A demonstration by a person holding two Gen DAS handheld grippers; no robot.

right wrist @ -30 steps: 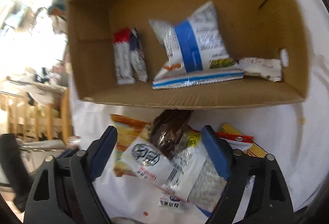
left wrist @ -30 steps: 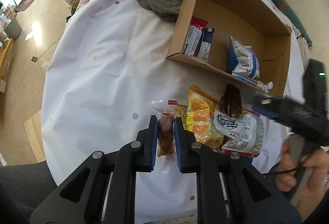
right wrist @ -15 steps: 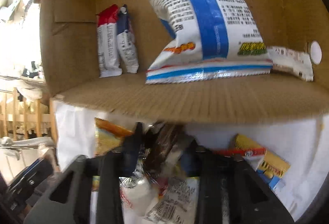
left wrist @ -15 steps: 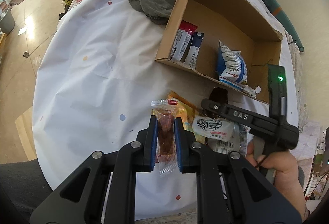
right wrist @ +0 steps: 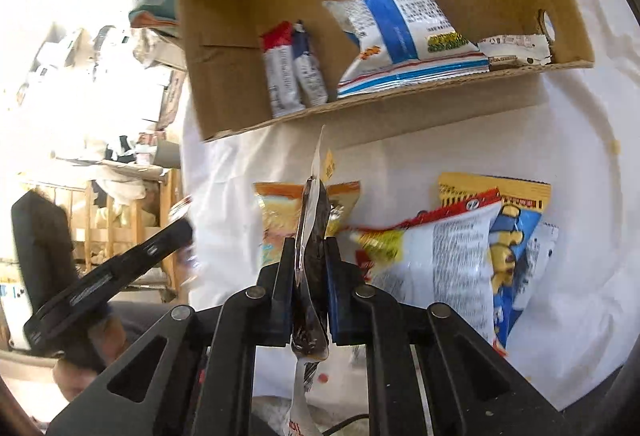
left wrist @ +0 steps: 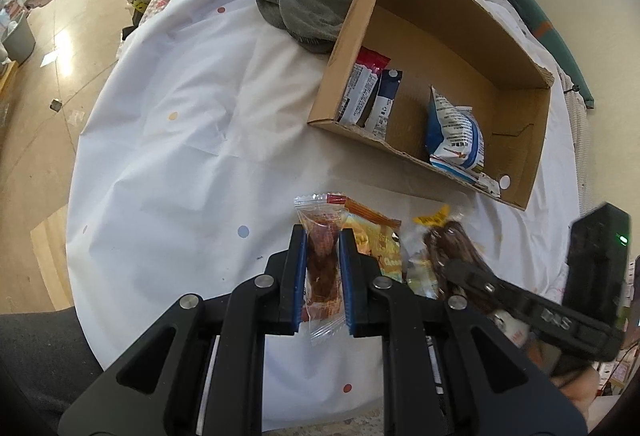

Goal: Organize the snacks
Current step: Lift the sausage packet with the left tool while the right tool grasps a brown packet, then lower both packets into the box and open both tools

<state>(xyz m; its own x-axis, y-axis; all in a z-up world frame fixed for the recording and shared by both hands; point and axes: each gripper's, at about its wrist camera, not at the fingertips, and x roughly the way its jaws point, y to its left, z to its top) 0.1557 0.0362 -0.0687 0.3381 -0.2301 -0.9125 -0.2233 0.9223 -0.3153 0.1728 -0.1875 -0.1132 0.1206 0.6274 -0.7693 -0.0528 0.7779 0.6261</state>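
Note:
My left gripper (left wrist: pixel 322 236) is shut on a clear-wrapped reddish-brown snack (left wrist: pixel 320 268) and holds it above the white tablecloth. My right gripper (right wrist: pixel 310 248) is shut on a dark brown snack packet (right wrist: pixel 310 256), held edge-on and lifted off the pile; it also shows in the left wrist view (left wrist: pixel 452 248). The open cardboard box (left wrist: pixel 516 48) lies ahead and holds a red stick pack (left wrist: pixel 360 84), a navy stick pack (left wrist: pixel 386 100) and a blue-and-white bag (left wrist: pixel 456 132). An orange snack bag (left wrist: pixel 376 240) lies on the cloth between the grippers.
A grey cloth (left wrist: pixel 308 8) lies against the box's far left corner. Several loose bags, one white and red (right wrist: pixel 436 256) and one yellow and blue (right wrist: pixel 516 236), lie to the right of my right gripper. The table edge (left wrist: pixel 76 204) drops to the floor at left.
My right gripper closed on the dark brown packet and lifted it off the pile, pulling back from the box. My left gripper kept hold of its reddish-brown snack.

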